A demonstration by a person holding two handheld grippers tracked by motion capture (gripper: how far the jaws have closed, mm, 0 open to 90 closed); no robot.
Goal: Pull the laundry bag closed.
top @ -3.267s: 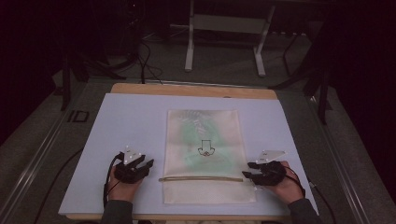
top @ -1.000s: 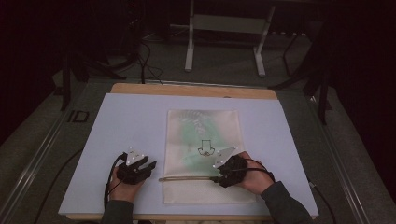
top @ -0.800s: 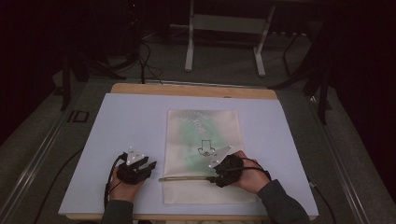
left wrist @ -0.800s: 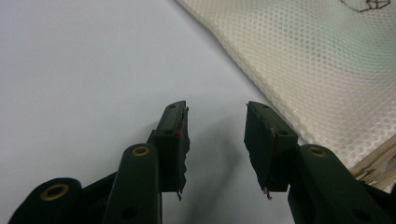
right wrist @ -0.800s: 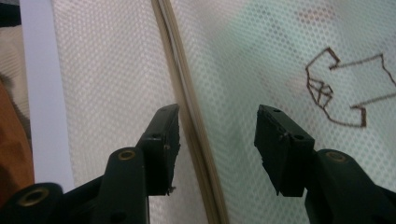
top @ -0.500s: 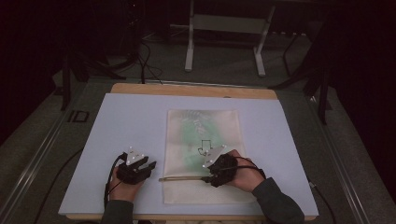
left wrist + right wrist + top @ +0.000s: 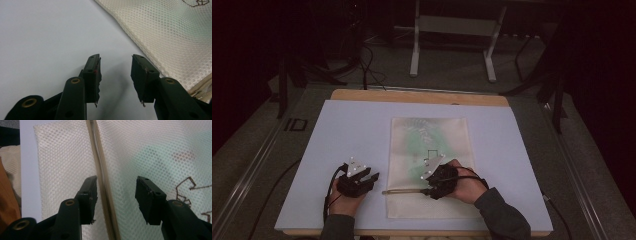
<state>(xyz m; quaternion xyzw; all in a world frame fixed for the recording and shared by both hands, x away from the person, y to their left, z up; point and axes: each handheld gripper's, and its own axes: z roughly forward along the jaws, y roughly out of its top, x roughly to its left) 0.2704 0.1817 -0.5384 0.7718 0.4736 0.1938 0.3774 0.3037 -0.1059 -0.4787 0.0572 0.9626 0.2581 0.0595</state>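
Dim workshop floor surrounds a pale table where a cream mesh bag lies flat at the middle, something green inside. It looks light, limp and likely to crumple. Its stiffer zipper band near the front edge is probably the best hold. The right gripper, jaws just narrowing but apart, straddles it. The left gripper gapes empty beside the bag.

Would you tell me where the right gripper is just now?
In the high view the right gripper sits over the mesh bag, low and centre-right, jaws open astride its zipper, across from the left gripper.
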